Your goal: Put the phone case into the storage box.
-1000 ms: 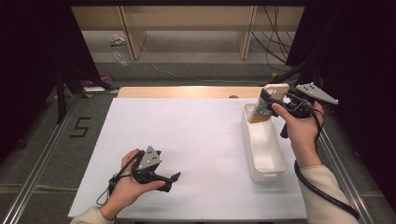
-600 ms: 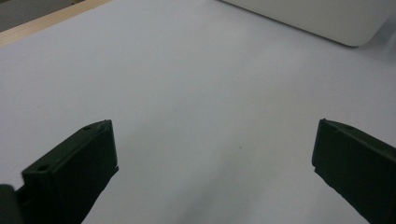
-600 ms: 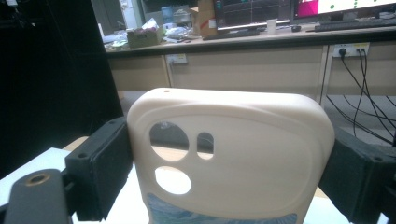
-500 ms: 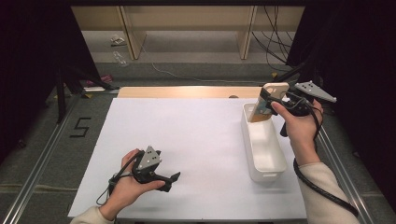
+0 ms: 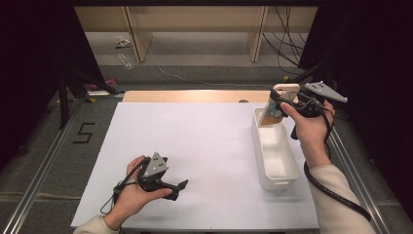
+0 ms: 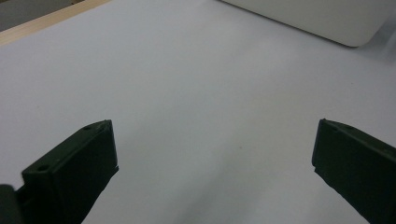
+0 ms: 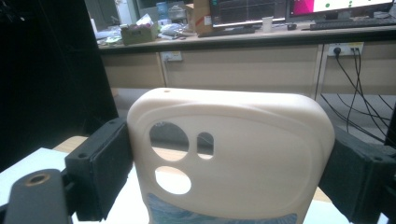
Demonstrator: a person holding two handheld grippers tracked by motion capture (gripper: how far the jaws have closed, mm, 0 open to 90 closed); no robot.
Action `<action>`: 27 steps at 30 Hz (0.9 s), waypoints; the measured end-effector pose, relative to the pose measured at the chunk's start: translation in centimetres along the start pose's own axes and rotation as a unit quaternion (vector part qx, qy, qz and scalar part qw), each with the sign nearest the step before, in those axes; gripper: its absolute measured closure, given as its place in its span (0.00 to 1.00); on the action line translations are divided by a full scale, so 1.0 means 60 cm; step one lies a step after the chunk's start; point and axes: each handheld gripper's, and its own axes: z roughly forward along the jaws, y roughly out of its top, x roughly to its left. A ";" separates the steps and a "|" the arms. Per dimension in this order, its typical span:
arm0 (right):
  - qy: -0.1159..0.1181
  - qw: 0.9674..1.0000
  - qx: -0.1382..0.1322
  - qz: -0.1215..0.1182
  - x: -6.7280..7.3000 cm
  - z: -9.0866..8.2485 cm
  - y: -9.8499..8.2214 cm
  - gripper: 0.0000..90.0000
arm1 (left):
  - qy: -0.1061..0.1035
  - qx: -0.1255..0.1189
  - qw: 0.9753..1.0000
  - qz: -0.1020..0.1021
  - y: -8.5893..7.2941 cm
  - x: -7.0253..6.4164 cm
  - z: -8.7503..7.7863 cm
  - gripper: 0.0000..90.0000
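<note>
A: The right tongs point(image 5: 275, 103) are clamped across the width of a cream phone case point(image 7: 231, 156), one jaw on each long edge. In the right gripper view the camera cutouts face the lens and the case stands upright between the jaws.

B: And where does that put it?

A: In the air, with its lower end hanging above the far end of the white bin point(image 5: 274, 148) (the long tub just below and in front of those tongs). The left tongs point(image 5: 181, 187) rest low over the bench point(image 5: 195, 131) well away from the right ones, jaws wide apart with nothing between them.

B: What could spoil it from here?

A: My guess is the grip. A soft case pinched by its edges can bow and pop out if the squeeze tightens, or slide down if it slackens. Dropped from there at a tilt, it could catch the bin's rim and tip out onto the bench beside it.

B: Anything in the bin already?

A: From the high view the inside looks bare white; I see nothing lying in it, though the far end sits behind the case
</note>
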 end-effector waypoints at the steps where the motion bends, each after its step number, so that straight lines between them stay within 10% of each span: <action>1: 0.000 1.000 0.001 0.001 0.000 0.001 0.000 0.15 | 0.000 0.000 1.000 0.000 0.000 0.000 0.000 0.00; 27: -0.018 1.000 0.009 -0.001 -0.006 0.031 0.009 0.15 | -0.001 -0.001 1.000 -0.001 0.000 0.000 0.000 0.00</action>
